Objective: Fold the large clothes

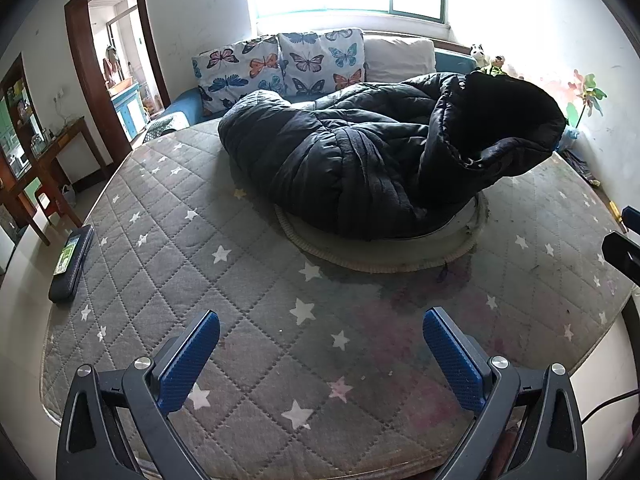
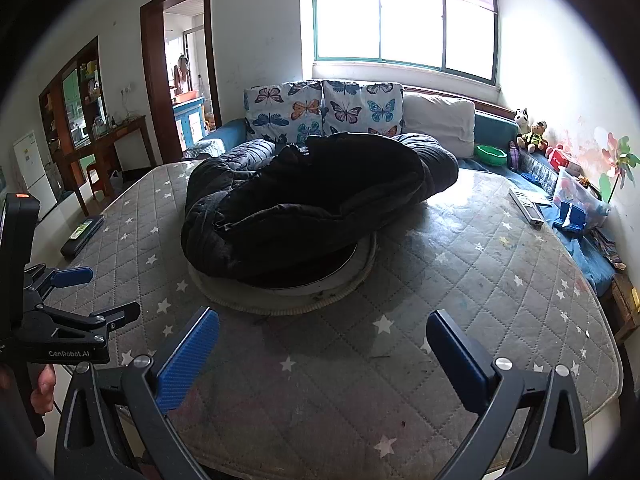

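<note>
A big black puffy down coat (image 1: pixel 360 160) lies crumpled in a heap on a round pale mat (image 1: pixel 380 252) in the middle of the grey star-quilted mattress (image 1: pixel 240 280). It also shows in the right wrist view (image 2: pixel 312 196), on the same mat (image 2: pixel 288 292). My left gripper (image 1: pixel 321 328) is open and empty, low over the near part of the mattress, well short of the coat. My right gripper (image 2: pixel 322 330) is open and empty, also short of the coat. The left gripper (image 2: pixel 96 292) shows at the left edge of the right wrist view.
A dark flat case (image 1: pixel 72 264) lies at the mattress's left edge. Butterfly pillows (image 1: pixel 280 68) and a white pillow (image 1: pixel 400 58) lean on the sofa behind. Toys and boxes (image 2: pixel 568 196) line the right wall. A wooden desk (image 1: pixel 48 160) stands left.
</note>
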